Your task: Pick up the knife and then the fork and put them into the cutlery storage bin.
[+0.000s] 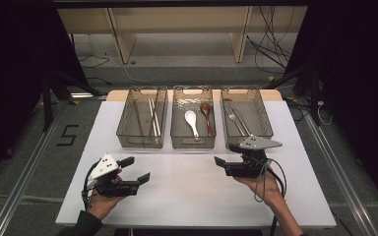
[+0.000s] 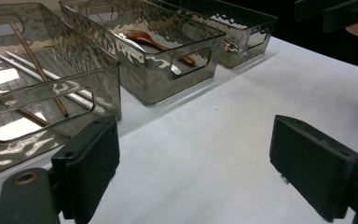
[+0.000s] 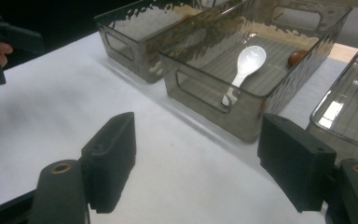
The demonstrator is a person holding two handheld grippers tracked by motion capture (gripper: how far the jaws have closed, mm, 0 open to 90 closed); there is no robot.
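Spoon [image 3: 244, 70]: white, glossy, bowl up, inside middle smoky bin [image 3: 200, 93].

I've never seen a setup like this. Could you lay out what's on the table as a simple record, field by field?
table: white tabletop
containers: three clear grey bins in a row at the far side
left bin: chopsticks, light and brown
middle bin: white spoon beside a brown wooden spoon
right bin: fork with other metal cutlery, too small to name
left gripper: jaws open, nothing between them, hand-held over bare table
right gripper: jaws open and empty, near the front of the right bin
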